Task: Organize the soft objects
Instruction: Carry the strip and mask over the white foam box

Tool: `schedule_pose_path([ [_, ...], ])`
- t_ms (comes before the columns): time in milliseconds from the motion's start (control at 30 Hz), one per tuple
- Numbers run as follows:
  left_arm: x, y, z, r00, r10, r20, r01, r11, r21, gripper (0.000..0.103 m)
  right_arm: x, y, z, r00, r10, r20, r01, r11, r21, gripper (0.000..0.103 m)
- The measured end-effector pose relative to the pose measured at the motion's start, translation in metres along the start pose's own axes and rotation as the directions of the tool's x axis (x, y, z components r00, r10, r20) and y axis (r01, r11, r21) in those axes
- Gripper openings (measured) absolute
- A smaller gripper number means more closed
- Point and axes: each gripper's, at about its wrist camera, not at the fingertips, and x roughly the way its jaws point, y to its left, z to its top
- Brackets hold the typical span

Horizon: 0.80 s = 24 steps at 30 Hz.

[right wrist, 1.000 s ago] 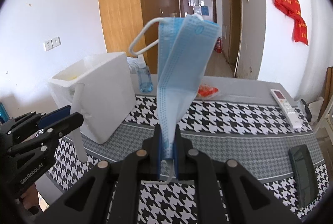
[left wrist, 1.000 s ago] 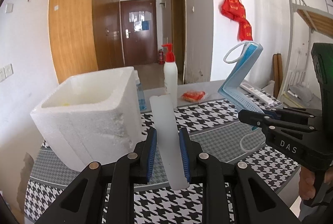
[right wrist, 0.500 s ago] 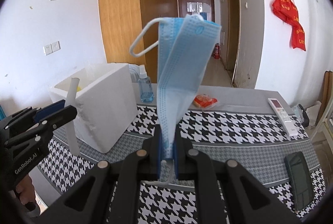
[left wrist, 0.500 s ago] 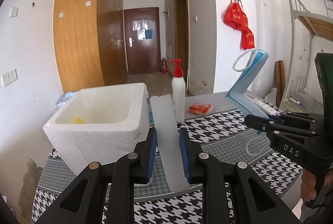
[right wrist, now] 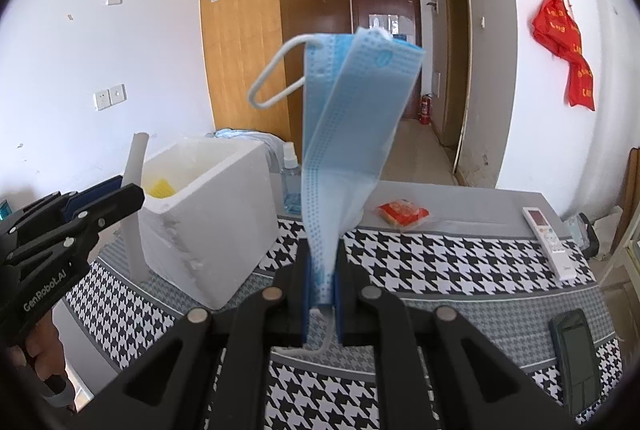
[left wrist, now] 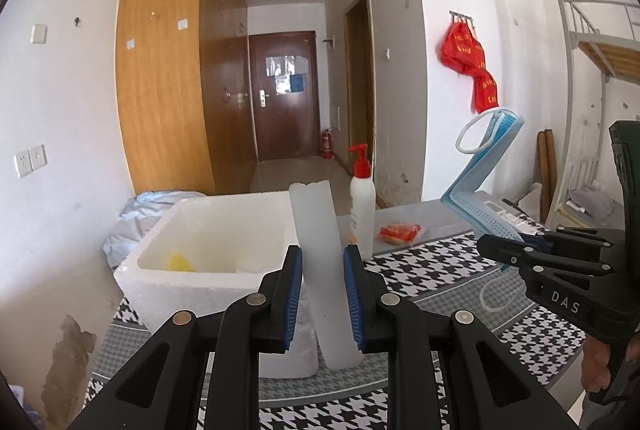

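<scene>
My left gripper [left wrist: 322, 294] is shut on a long translucent white strip [left wrist: 320, 254], which stands upright between the blue pads. Just behind it sits a white foam box [left wrist: 208, 270] with something yellow [left wrist: 180, 263] inside. My right gripper [right wrist: 321, 284] is shut on a folded blue face mask [right wrist: 348, 134], held upright above the table with one ear loop sticking out left. In the right wrist view the left gripper [right wrist: 100, 202] and its strip [right wrist: 134, 206] are at the left, next to the foam box [right wrist: 208, 214]. The right gripper [left wrist: 508, 250] with the mask [left wrist: 476, 190] shows at the right of the left wrist view.
A houndstooth cloth [right wrist: 460, 262] covers the table. On it stand a white pump bottle with red top [left wrist: 362, 198], a clear spray bottle [right wrist: 291, 182], an orange snack packet [right wrist: 404, 212], a white remote [right wrist: 548, 242] and a dark phone [right wrist: 574, 358]. A person's hand [left wrist: 600, 366] grips the right tool.
Both grippers have risen a little with their loads. The foam box now sits lower in both views, so its inside and the yellow thing show.
</scene>
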Motion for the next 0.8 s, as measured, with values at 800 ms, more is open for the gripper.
schedule_pose_path([
  [800, -0.009, 0.028, 0.006, 0.995, 0.097, 0.023, -0.097, 0.995, -0.038, 0.023, 0.009, 0.028, 0.018, 0.998, 0.057, 0.024, -0.055, 0.997, -0.055, 0.012],
])
